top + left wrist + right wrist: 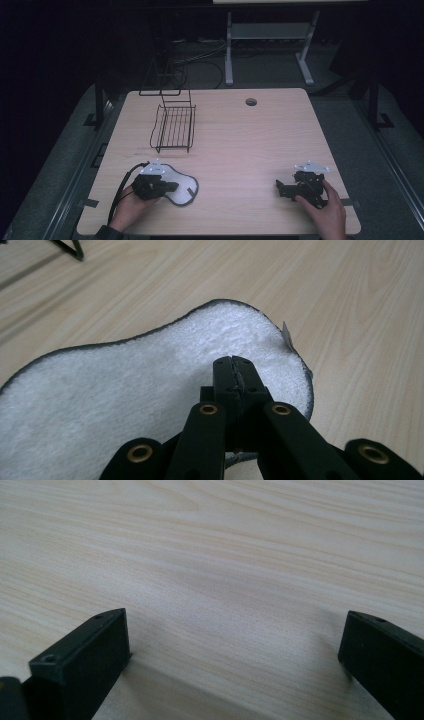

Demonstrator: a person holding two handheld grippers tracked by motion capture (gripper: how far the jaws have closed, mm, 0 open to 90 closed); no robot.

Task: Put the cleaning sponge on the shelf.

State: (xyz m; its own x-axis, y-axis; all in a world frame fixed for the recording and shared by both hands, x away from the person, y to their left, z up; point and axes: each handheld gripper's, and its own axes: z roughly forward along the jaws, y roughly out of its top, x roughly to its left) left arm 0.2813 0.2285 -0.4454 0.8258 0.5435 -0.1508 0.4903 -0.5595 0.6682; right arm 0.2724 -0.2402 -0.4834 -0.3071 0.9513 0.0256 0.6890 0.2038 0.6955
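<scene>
White fleecy cloth (125, 395) flat at the desk's (240, 140) near-left edge, my left claw (234, 371) pinched together over it, my right claw (235, 645) spread apart on bare wood, well apart from it.

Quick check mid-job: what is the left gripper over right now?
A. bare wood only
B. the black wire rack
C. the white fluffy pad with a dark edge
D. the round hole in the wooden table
C: the left gripper, jaws closed together, sits over the white fluffy pad with a dark edge; whether it pinches the pad is unclear.
</scene>
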